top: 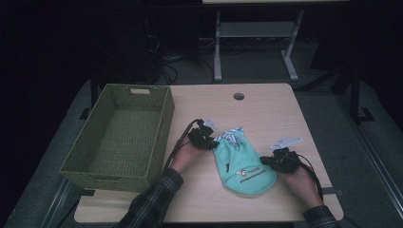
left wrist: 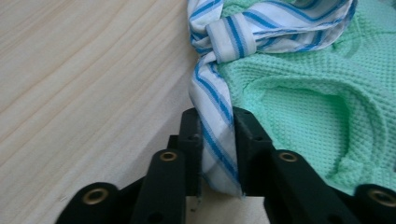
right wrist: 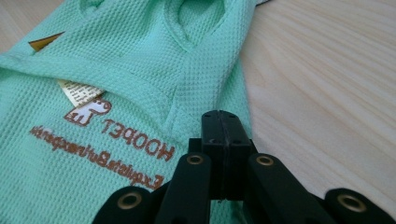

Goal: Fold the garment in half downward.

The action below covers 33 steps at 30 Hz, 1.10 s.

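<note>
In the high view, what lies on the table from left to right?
Green basket → left gripper → mint green garment → right gripper.

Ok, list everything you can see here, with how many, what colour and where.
garment: one, mint green waffle knit with brown print, flat on the table between the grippers
striped trim: one, white with blue stripes, knotted at the garment's far end
basket: one, olive green woven, on the table's left part, nothing visible inside
table: one, light wood with a round hole near the far edge
stand: one, grey metal legs, on the floor beyond the table
cables: several, black, on the floor behind the basket
sleeves: two, dark plaid, at the near edge
left gripper: one, black, jaws clamped on the striped trim
right gripper: one, black, jaws shut at the garment's right edge; whether cloth is pinched is unclear
</note>
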Motion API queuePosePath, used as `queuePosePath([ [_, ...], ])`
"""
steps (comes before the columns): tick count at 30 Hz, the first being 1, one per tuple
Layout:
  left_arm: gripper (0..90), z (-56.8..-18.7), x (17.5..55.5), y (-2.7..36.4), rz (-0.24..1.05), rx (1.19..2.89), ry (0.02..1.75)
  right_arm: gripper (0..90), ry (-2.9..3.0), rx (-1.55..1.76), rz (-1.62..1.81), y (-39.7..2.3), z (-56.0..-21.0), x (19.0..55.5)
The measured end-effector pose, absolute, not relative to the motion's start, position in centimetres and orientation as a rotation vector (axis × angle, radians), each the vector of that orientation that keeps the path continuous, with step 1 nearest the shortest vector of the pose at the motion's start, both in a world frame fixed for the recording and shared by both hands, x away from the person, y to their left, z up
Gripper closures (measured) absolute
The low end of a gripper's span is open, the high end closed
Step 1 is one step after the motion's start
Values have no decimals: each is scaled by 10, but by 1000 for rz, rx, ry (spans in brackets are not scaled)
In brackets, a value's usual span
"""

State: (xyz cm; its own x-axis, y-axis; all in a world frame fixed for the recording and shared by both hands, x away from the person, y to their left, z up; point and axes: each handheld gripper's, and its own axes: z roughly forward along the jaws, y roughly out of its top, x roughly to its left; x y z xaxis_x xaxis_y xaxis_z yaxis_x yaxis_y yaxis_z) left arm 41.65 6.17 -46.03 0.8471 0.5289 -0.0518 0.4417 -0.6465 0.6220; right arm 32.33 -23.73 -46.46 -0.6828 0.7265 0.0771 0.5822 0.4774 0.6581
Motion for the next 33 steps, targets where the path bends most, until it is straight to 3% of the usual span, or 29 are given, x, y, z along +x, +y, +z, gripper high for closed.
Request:
queuePosePath([
  [17, 811, -452, 414, 63, 206, 2329, 725, 897, 2564, 1031, 1123, -196, -455, 323],
  [33, 816, -416, 408, 76, 243, 2213, 701, 900, 2600, 1031, 1089, -163, -467, 343],
])
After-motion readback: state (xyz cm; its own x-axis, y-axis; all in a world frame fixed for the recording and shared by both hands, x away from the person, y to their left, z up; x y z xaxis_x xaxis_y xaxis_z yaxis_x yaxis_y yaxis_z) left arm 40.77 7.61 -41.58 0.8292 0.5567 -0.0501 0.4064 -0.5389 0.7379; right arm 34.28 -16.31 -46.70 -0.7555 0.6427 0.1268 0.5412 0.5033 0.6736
